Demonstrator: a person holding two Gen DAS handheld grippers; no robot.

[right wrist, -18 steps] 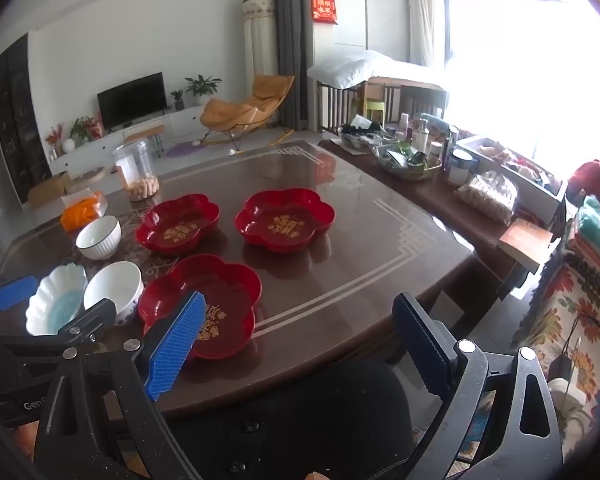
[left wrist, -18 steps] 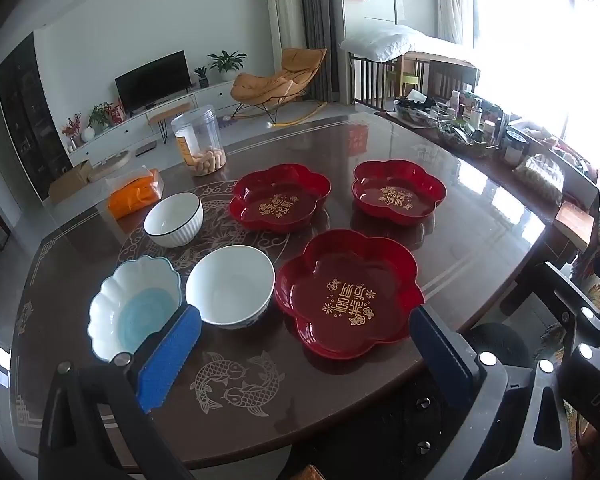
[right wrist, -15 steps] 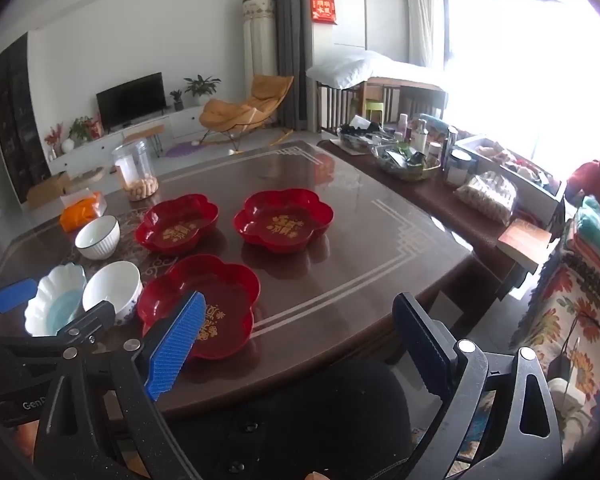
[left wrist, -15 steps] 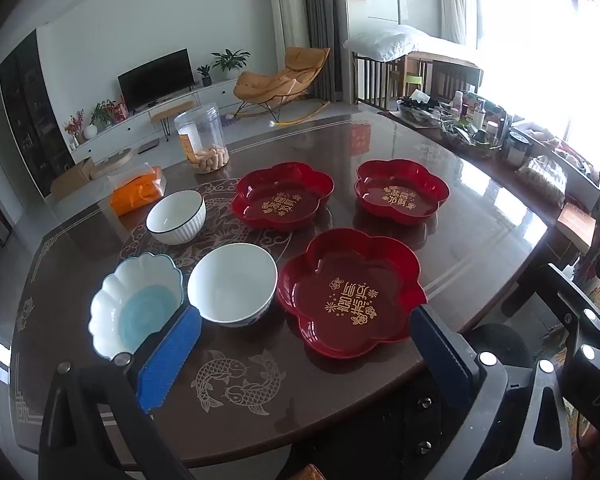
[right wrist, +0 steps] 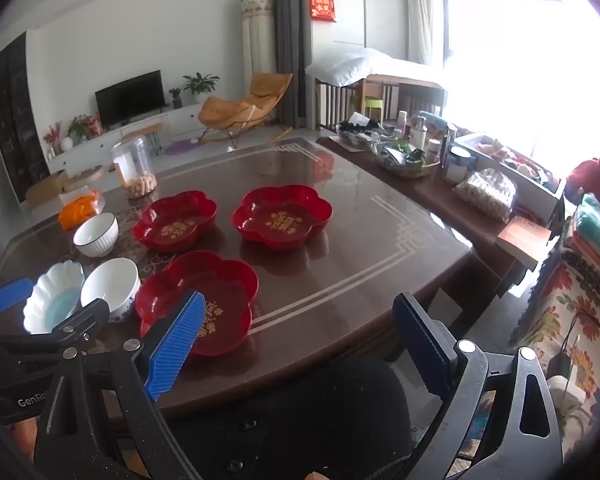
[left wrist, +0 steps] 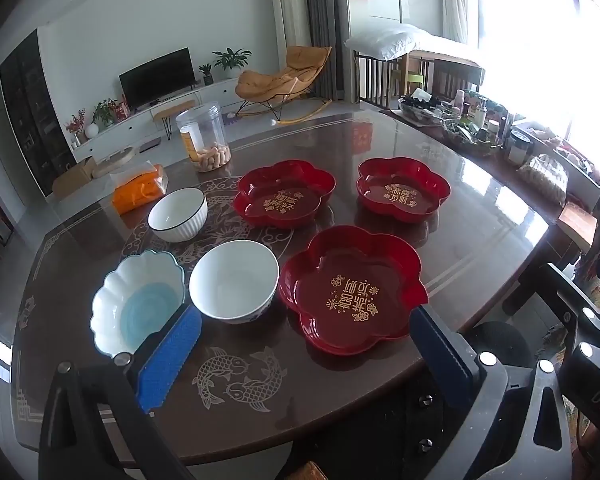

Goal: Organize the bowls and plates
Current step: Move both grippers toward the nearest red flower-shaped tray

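Left wrist view is showing the left gripper [left wrist: 306,338] hovering above the table [left wrist: 480,216] with its fingers spread wide, gripping nothing. Nearest red plate [left wrist: 352,288] is lying between and just beyond the fingertips; a plain white bowl [left wrist: 234,280] and scalloped bowl [left wrist: 136,300] are sitting by the left finger [left wrist: 168,364]. Right gripper [right wrist: 300,336] is likewise hanging with fingers apart, that same plate [right wrist: 198,300] showing behind its left finger [right wrist: 176,344].
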